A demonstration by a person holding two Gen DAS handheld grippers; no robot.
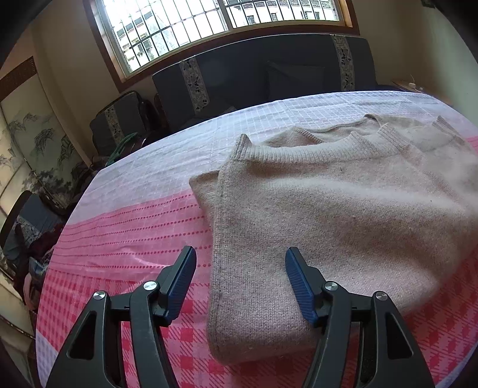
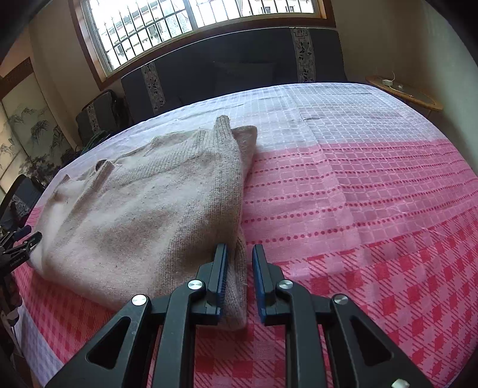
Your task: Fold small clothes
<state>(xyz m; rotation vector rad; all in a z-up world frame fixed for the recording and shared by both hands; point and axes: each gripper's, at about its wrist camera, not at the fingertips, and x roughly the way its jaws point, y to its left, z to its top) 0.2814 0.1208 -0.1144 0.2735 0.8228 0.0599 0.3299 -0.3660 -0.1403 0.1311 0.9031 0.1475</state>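
A beige knitted sweater [image 1: 343, 209] lies on the pink and white checked cloth [image 1: 125, 238], with its sides folded in and its neckline at the far end. My left gripper [image 1: 240, 270] is open, its fingers straddling the sweater's near left edge. In the right wrist view the sweater [image 2: 143, 215] fills the left half. My right gripper [image 2: 239, 268] is partly open around the sweater's near right folded edge, with a gap on the right side. The left gripper [image 2: 25, 237] shows at the far left edge of the right wrist view.
The cloth [image 2: 373, 209] covers a wide table. A dark sofa [image 1: 254, 74] stands behind it under a barred window [image 1: 209, 21]. A small round side table [image 2: 403, 92] stands at the far right. A painted folding screen [image 1: 27, 143] and clutter stand at the left.
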